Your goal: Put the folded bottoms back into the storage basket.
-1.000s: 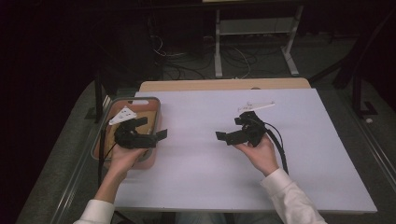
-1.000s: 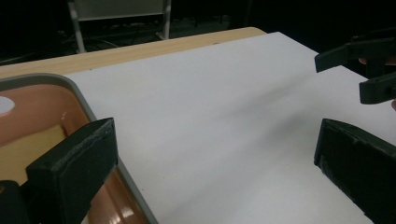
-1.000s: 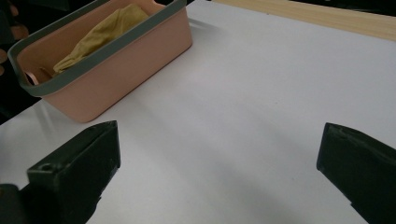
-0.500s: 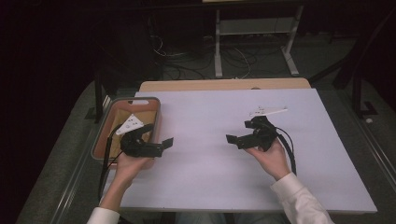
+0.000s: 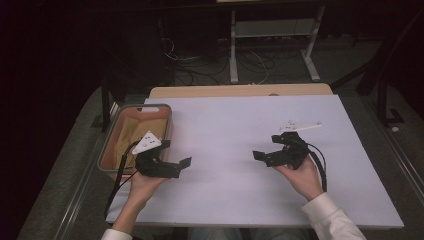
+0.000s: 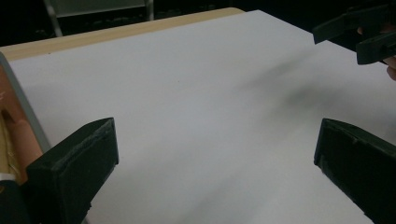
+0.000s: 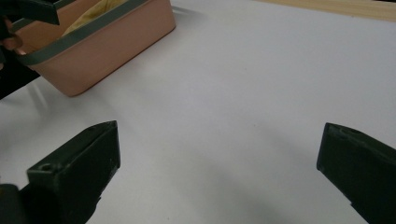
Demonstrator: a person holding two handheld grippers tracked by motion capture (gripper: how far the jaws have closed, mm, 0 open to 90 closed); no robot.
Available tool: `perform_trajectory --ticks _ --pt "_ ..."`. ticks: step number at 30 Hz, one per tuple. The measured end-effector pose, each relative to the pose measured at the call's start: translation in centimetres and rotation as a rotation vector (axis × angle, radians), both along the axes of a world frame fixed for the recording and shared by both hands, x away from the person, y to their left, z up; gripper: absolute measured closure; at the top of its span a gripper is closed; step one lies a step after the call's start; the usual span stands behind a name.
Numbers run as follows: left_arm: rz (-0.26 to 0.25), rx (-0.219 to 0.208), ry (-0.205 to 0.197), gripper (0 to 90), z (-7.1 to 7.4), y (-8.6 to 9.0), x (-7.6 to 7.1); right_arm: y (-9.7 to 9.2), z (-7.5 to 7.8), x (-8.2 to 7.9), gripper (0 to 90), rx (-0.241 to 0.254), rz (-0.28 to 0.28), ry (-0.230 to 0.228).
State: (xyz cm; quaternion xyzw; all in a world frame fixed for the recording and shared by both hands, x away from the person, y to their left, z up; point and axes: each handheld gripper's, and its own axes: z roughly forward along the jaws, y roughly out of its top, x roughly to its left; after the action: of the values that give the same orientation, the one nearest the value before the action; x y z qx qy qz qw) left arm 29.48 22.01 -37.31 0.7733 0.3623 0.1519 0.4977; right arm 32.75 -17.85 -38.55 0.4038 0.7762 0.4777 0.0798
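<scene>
Both claws hang spread and empty over the white surface, the left claw just beside the pink rectangular plastic bin with yellow cloth inside, lying to its left, the right claw well apart from it.

1. The yellow cloth in the pink bin is partly covered by the left gripper (its folds are too dim to read).
2. The bin's far end is cut off in the right gripper view.
3. The person's forearms leave the bottom edge.
</scene>
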Motion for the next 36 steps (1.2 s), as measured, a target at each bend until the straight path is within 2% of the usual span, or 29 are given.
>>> perform_trajectory --ticks 8,15,26,32,36 --pt "-0.009 0.019 -0.007 0.0 -0.6 -0.4 -0.8 -1.3 -0.7 -0.9 0.0 -0.009 -0.006 -0.002" --pt "-0.017 0.016 -0.016 0.0 -0.7 -0.5 -1.4 -2.9 -1.4 -1.8 0.0 -0.008 -0.015 -0.007" --pt "-0.055 0.055 -0.020 0.0 -1.3 -1.1 -2.4 -5.2 -2.1 -3.3 0.0 0.005 -0.026 -0.051" --pt "-0.058 0.053 -0.026 0.0 -1.4 -1.2 -2.5 -6.4 -2.5 -4.1 0.0 -0.001 -0.029 -0.071" --pt "-0.068 0.065 -0.026 0.0 -1.6 -1.4 -2.7 -7.5 -2.7 -4.5 0.0 0.013 -0.044 -0.085"
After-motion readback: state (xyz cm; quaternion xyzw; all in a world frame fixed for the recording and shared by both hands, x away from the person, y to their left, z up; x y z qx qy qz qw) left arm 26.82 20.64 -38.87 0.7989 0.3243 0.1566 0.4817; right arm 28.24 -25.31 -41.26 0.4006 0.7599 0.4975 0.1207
